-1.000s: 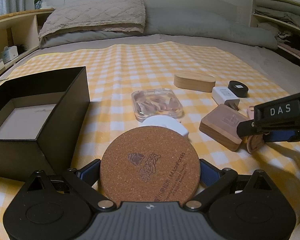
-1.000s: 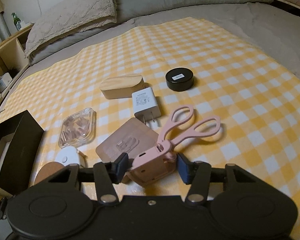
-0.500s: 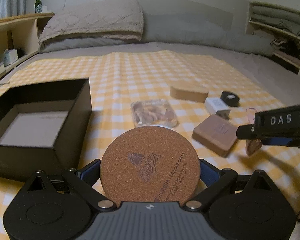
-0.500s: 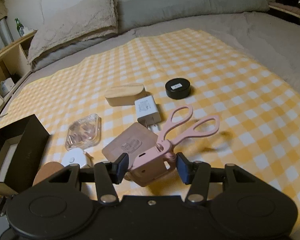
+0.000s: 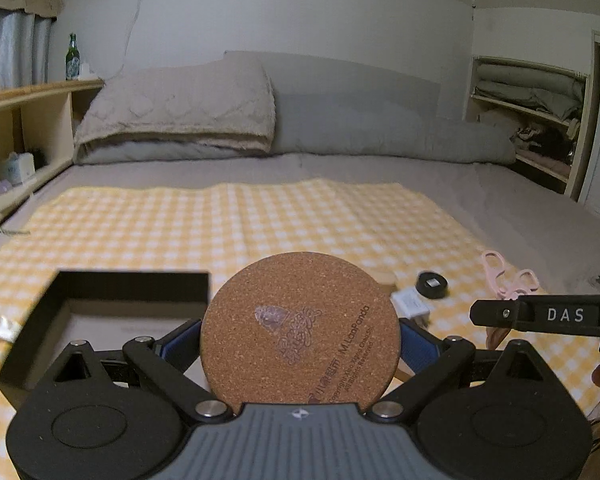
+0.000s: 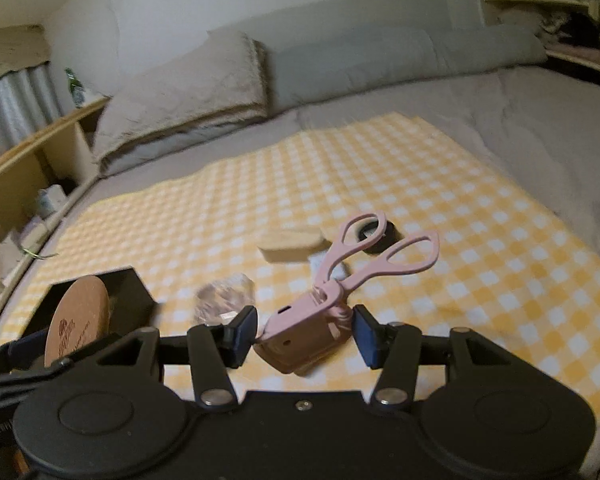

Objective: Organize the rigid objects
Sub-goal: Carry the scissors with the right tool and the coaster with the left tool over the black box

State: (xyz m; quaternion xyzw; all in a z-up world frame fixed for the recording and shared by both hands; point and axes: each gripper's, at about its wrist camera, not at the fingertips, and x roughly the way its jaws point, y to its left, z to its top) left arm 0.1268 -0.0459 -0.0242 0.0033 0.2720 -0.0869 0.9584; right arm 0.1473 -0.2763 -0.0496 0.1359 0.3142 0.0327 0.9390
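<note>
So far the sorting looks only begun: the black box at the left of the yellow checked cloth on the bed shows a pale, bare-looking floor, though part of it is hidden. Both grippers carry something above the cloth. The left gripper pinches a cork coaster by its edges, just beside the box's near right corner; it is a flat round disc, grainy and matte, with a printed figure and lettering. The right gripper clamps the blocky head of a pink eyelash curler, smooth moulded plastic with two loop handles pointing away.

Left on the cloth, well apart from the box, are a rounded wooden case, a clear faceted plastic case, a white charger and a small black round tin, glossy and low. By my judgement the two held pieces go into the box next, then these four; more items may lie hidden behind the grippers.
</note>
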